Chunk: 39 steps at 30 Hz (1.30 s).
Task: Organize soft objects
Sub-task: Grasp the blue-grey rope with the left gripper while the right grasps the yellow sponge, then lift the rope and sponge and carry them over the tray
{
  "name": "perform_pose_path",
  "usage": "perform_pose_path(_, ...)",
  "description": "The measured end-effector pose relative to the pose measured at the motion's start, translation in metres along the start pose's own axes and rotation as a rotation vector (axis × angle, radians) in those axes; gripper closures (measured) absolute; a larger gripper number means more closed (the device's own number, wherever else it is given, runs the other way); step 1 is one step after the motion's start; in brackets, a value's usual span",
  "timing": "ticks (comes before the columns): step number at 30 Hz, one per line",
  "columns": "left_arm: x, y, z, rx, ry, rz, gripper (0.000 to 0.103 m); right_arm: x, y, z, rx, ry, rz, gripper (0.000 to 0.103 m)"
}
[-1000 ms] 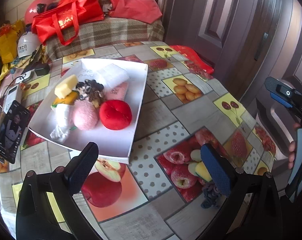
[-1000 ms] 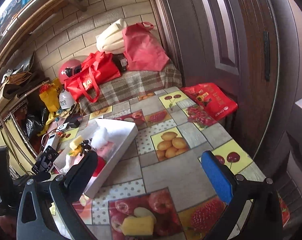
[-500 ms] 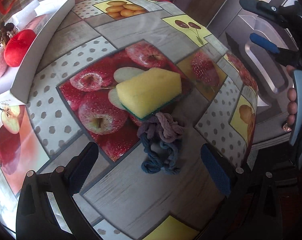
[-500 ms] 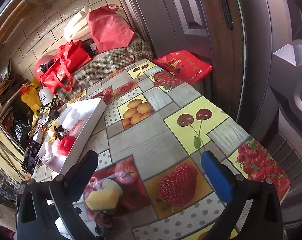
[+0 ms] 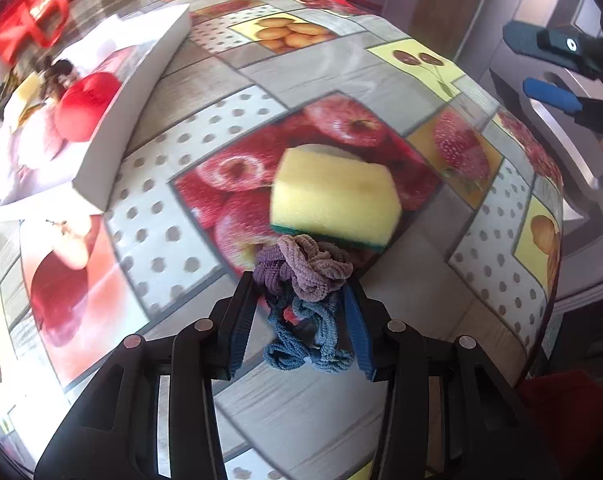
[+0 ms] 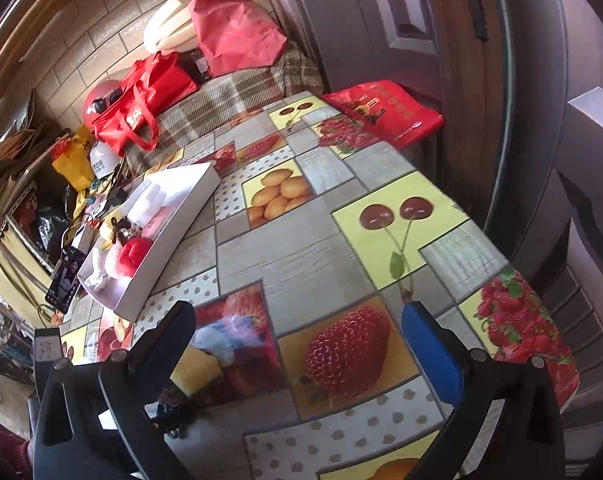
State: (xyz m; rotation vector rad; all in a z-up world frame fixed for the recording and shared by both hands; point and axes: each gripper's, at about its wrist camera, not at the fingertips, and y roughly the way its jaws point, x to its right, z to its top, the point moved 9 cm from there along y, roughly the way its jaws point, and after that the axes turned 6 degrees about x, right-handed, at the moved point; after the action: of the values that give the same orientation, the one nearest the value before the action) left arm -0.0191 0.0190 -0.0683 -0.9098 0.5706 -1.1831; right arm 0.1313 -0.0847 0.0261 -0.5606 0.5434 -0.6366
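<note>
Change: half a second ago the left gripper (image 5: 301, 316) hung wide open above the tabletop; now its fingers have narrowed onto the chenille scrunchie bundle (image 5: 303, 292), pads against both sides.
Bundle: near the tabletop's front edge, touching the yellow sponge (image 5: 333, 200).
Right gripper (image 6: 297, 344): wide open, empty.
Meaning: the pick looks made; carrying to the white tray (image 5: 113, 120) at the left likely follows.

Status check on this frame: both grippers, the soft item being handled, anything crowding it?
Left gripper shut on knotted purple-and-blue chenille cloth. Right gripper open, empty. Yellow sponge with green base touching cloth's far side.
</note>
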Motion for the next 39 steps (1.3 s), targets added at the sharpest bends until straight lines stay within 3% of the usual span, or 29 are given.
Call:
perform_pose_path(4,-0.04,-0.015,-0.023,0.016,-0.072,0.068,0.061,-0.033,0.027,-0.021,-0.094,-0.066,0.1,0.0)
perform_pose_path(9,-0.079,-0.027,-0.038,0.031,-0.156,0.131,0.061,-0.087,0.053,-0.06,-0.217,-0.286,0.217,0.0)
perform_pose_path(16,-0.094,-0.03,-0.039,0.043,-0.186,0.143,0.061,-0.135,0.073,-0.099,-0.274,-0.555,0.23,0.003)
perform_pose_path(17,-0.094,-0.031,-0.038,0.047,-0.184,0.142,0.061,-0.138,0.076,-0.101,-0.28,-0.578,0.218,0.006)
perform_pose_path(21,-0.098,-0.037,-0.032,0.072,-0.185,0.133,0.061,-0.136,0.085,-0.115,-0.331,-0.662,0.147,0.05)
perform_pose_path(23,-0.102,-0.041,-0.026,0.089,-0.19,0.133,0.061,-0.134,0.084,-0.115,-0.317,-0.676,0.132,0.062)
perform_pose_path(25,-0.108,-0.05,-0.016,0.118,-0.203,0.137,0.061,-0.136,0.079,-0.111,-0.313,-0.655,0.161,0.064)
perform_pose_path(28,-0.118,-0.075,0.009,0.199,-0.213,0.176,0.061,-0.14,0.066,-0.08,-0.228,-0.596,0.176,0.064)
perform_pose_path(32,-0.127,-0.128,0.064,0.358,-0.187,0.203,0.061,-0.149,0.026,0.002,-0.034,-0.461,0.202,0.064)
perform_pose_path(39,-0.152,-0.274,0.181,0.648,-0.127,0.254,0.06,-0.178,-0.075,0.159,0.347,-0.337,0.266,0.064)
